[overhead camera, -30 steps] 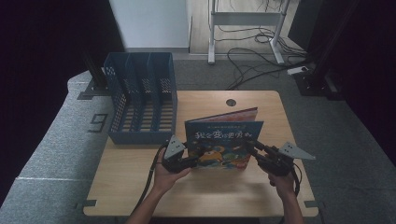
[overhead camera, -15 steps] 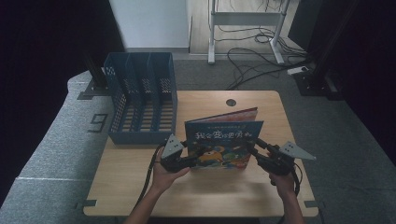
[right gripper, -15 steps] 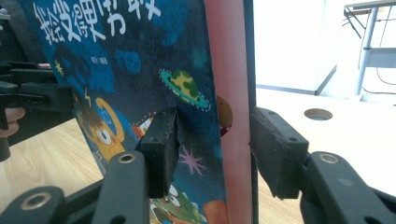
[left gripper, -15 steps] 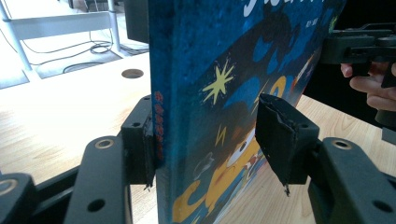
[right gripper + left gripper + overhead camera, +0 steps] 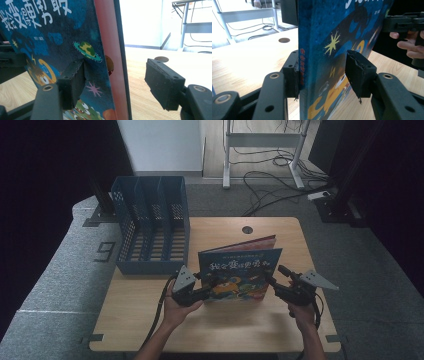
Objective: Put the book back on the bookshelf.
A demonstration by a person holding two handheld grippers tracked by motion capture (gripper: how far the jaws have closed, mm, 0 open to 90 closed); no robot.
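High view: we've got the picture book (image 5: 241, 275) stood upright on the table (image 5: 235, 330), between the left claw (image 5: 206, 284) and the right claw (image 5: 274, 284), one at each side edge. Left claw (image 5: 324, 75) straddles the spine edge: one jaw sits flat against the back, the other stands a bit off the front cover, so it's part-open, not clamped. Right claw (image 5: 117, 82) is wide: one pad touches the front cover, the other stands well clear beyond the open edge w/ pink pages. Book looks like a thin hardback, so we judge it stiff and light, cover prob. smooth and a bit slippery; best grip is low on the spine side, where it won't fan open. The free edge could splay if pinched. Blue file rack (image 5: 152, 227) stands beyond the left claw and further to its left, slots facing up. Round cable hole (image 5: 247, 229) lies behind the book; nothing else blocks the way.
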